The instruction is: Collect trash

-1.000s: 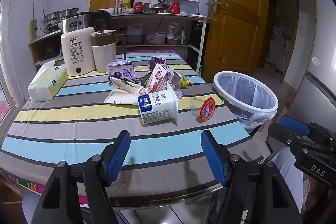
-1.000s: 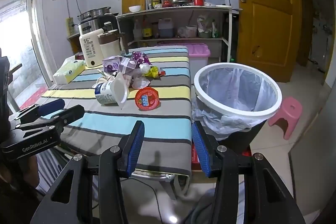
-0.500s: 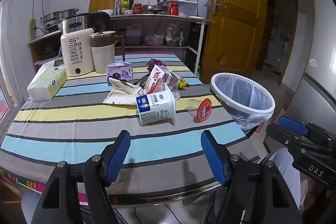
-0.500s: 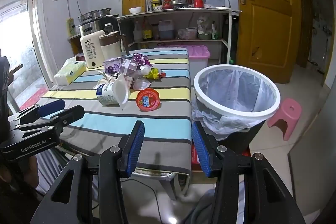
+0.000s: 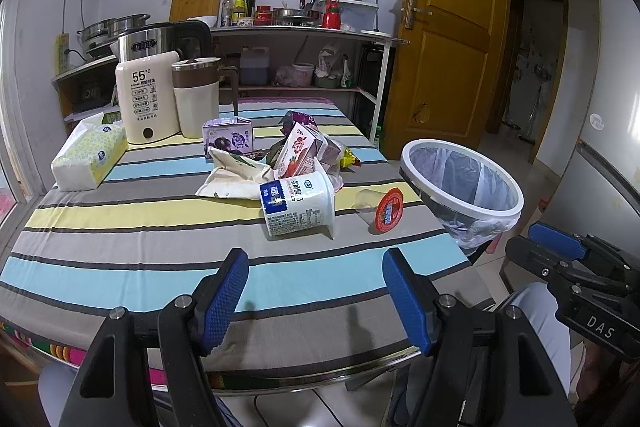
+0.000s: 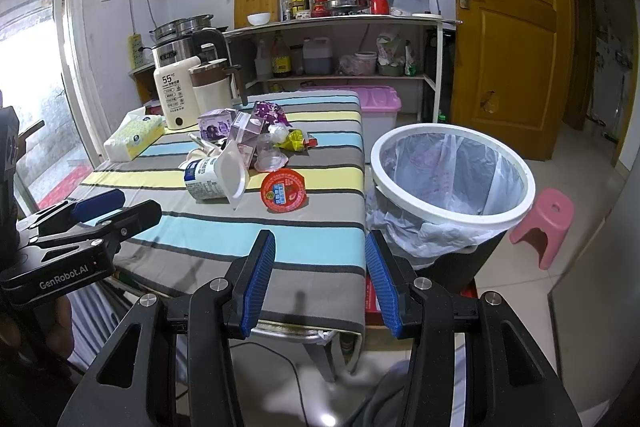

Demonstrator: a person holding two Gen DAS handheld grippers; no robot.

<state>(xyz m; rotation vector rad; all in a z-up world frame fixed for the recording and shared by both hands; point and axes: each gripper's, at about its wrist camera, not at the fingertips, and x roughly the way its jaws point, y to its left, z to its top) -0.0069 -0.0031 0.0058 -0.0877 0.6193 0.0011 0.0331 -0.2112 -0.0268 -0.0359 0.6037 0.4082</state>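
A heap of trash lies mid-table: a tipped white yogurt tub [image 5: 298,203] [image 6: 214,177], a clear jelly cup with a red lid [image 5: 386,209] [image 6: 283,190], a red-and-white carton [image 5: 298,151], a purple carton [image 5: 229,139] and a crumpled white bag [image 5: 236,177]. A white-rimmed bin with a liner [image 5: 464,183] [image 6: 452,175] stands right of the table. My left gripper [image 5: 316,291] is open and empty over the table's near edge. My right gripper [image 6: 320,279] is open and empty at the near right corner, beside the bin.
The striped table [image 5: 120,267] also holds a tissue pack [image 5: 86,157], a white water heater [image 5: 146,101] and a beige jug [image 5: 196,101] at the back left. A shelf [image 6: 344,23] stands behind, a pink stool [image 6: 546,223] right of the bin.
Both grippers have drifted slightly back and up, so the table and bin look a little farther. Nothing on the table has moved.
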